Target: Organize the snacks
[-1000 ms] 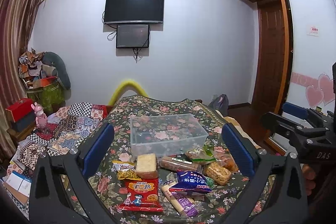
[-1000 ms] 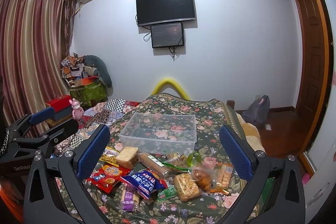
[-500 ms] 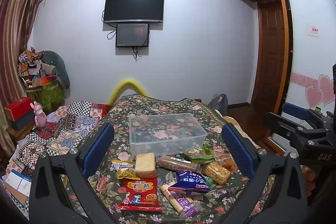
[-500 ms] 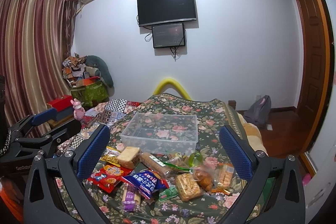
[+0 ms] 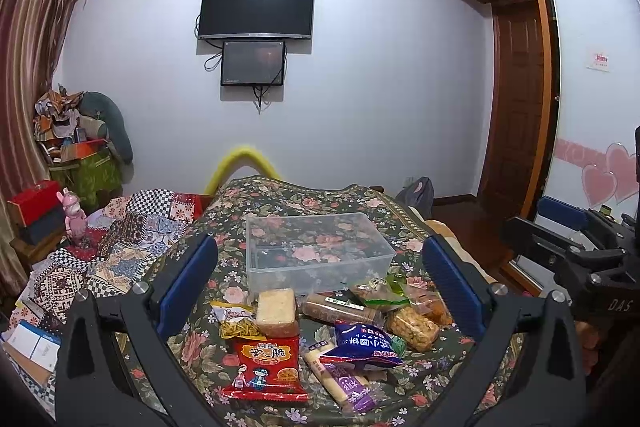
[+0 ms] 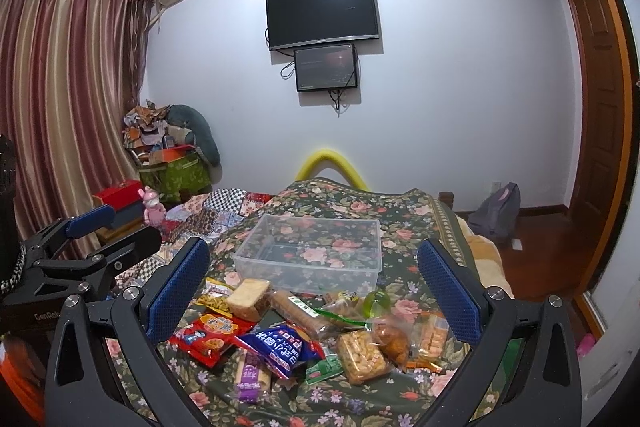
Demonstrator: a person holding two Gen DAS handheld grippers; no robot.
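— So what were the snacks like?
— Crinkly packets mostly: a red foil packet (image 5: 267, 367), a blue bag (image 5: 365, 342), a pale bread block (image 5: 276, 311) in clear wrap, a brown biscuit roll (image 5: 340, 311), a square cracker pack (image 6: 362, 355). Behind them stood a clear plastic box (image 5: 316, 251), rectangular, with nothing in it.
— And the surface?
— A dark floral bedspread (image 5: 280, 195), a patchwork quilt (image 5: 120, 239) to its left, a black television (image 5: 256, 9) on the pale wall, striped curtains (image 6: 60, 87).
— Where were the grippers?
— The left gripper (image 5: 320, 291) and right gripper (image 6: 314, 291) both hung above the near edge, blue pads (image 5: 188, 283) spread wide, gripping nothing. The heap lay between and beyond the fingers, untouched; the box sat farther off.
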